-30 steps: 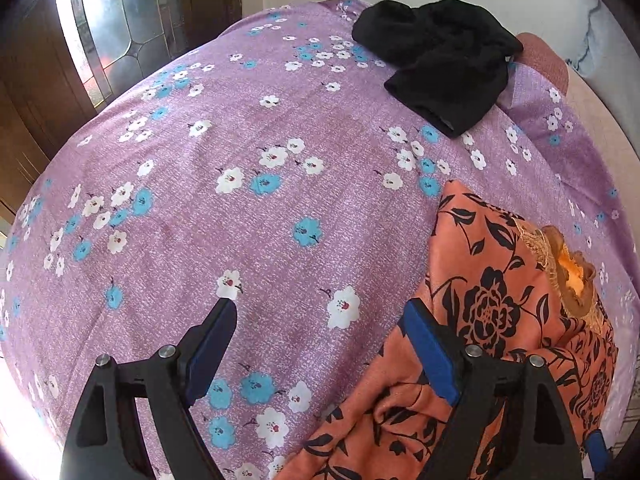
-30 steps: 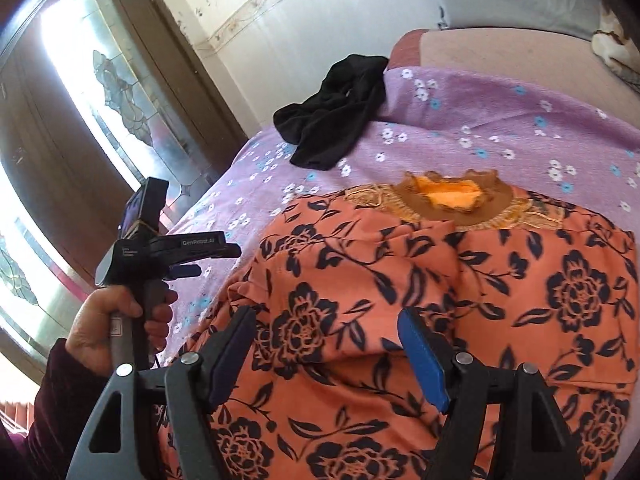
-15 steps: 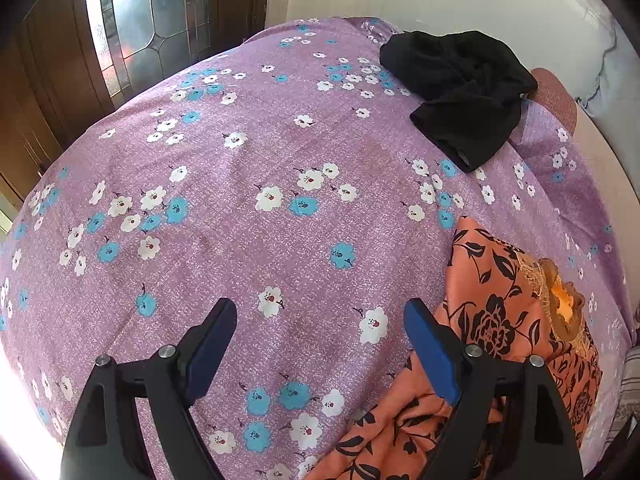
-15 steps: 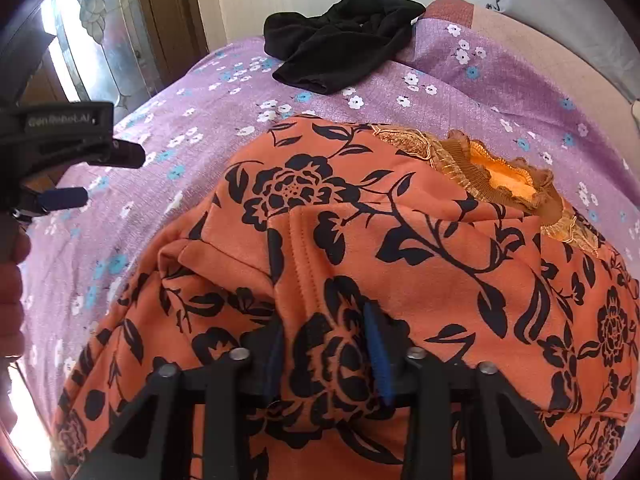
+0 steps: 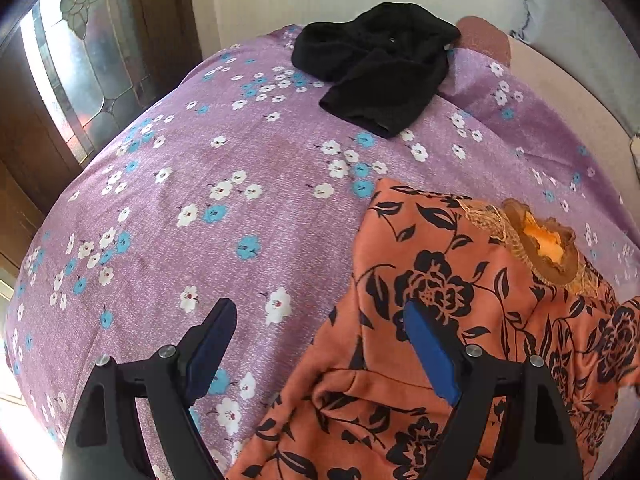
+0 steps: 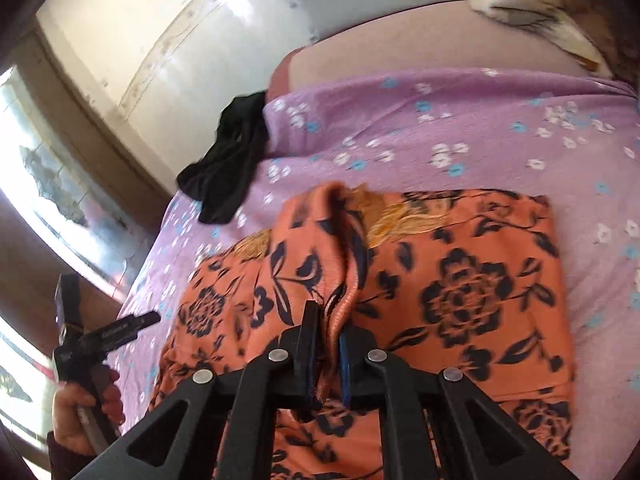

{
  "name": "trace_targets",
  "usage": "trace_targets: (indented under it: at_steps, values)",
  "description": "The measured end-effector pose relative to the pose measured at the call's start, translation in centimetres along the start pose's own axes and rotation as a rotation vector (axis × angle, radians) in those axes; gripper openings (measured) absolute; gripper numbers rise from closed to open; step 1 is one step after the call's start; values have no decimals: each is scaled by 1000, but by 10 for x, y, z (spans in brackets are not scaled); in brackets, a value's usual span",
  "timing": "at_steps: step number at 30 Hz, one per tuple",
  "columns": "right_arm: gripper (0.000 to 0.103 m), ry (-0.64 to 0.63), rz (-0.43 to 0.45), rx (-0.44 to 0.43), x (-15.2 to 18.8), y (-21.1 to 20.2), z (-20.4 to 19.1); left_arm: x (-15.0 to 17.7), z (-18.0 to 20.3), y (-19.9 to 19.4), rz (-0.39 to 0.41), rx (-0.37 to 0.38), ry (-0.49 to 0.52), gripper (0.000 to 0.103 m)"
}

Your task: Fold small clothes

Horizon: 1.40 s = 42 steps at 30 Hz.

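Observation:
An orange top with black flowers lies on the purple flowered bedsheet; its frilled neck opening points to the far right. My right gripper is shut on a raised fold of this top and holds it lifted above the rest of the garment. My left gripper is open and empty, hovering over the top's left edge, one finger over the sheet and one over the fabric. It also shows in the right wrist view, held in a hand at lower left.
A crumpled black garment lies at the far end of the bed, also visible in the right wrist view. A wooden door with patterned glass stands left. A pale wall is behind. A brown-and-white cloth lies at the far right.
My right gripper closed on the orange top and lifted a fold of it. My left gripper stayed open and shifted right, back over the top's left edge.

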State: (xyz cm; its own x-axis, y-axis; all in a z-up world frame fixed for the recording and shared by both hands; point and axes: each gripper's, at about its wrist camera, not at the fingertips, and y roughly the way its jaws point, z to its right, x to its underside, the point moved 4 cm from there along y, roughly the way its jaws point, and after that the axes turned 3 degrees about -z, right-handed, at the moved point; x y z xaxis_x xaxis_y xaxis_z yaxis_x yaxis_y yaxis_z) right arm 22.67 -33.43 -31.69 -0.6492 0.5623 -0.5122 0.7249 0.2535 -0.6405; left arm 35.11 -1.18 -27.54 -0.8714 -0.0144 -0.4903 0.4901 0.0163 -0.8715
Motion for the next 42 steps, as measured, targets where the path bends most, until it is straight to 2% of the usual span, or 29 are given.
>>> trace_targets:
  at_steps: [3,5,6,8,9,10,12,14,16,18,20,22,23,25,27,29,32,35,37,39,40,42]
  values:
    - [9,153,-14,50,-18,-10,57,5,21,5,6,-32,74,86]
    - [9,226,-136,116,-19,-5,88,8,33,12,-7,-56,116,86]
    - [9,257,-188,181,-17,-3,104,10,37,16,-18,-69,132,86]
    - [10,295,-234,354,-11,-6,131,12,42,23,-32,-98,151,86]
    - [12,311,-239,404,-11,-10,139,13,44,24,-31,-107,157,86]
    - [12,328,-234,415,-12,-15,146,12,45,24,-25,-115,163,86]
    - [12,331,-164,353,-23,-28,138,11,50,18,13,-122,173,86]
    - [12,230,-75,246,-35,-35,108,8,60,5,81,-90,189,86]
    - [13,139,-81,140,-35,-29,78,9,75,-6,125,-34,227,86]
    - [13,96,-151,54,-27,-6,52,16,92,-6,113,23,282,86]
    - [13,52,-243,73,-13,21,40,26,106,5,63,26,341,86]
    - [13,-13,-390,201,12,45,44,35,109,27,-15,-59,404,86]
    - [11,-25,-437,223,19,51,49,37,105,35,-35,-88,410,90]
    - [11,6,-433,202,14,42,53,32,93,33,-42,-50,350,90]
    - [10,34,-409,260,5,31,61,25,82,31,-36,-84,303,90]
    - [11,37,-326,273,-5,22,63,22,76,30,-16,-118,287,90]
    - [13,28,-222,221,-19,20,47,23,84,21,12,-52,288,90]
    - [13,-57,-134,165,-31,30,26,25,104,9,56,25,329,90]
    - [21,-91,-143,193,-29,47,23,31,117,9,46,56,368,90]
    - [22,-48,-189,227,-22,65,43,39,125,20,0,46,404,90]
    - [22,-15,-203,212,-19,71,50,44,127,29,-35,24,422,90]
    - [22,19,-186,187,-22,66,52,44,125,31,-39,37,401,91]
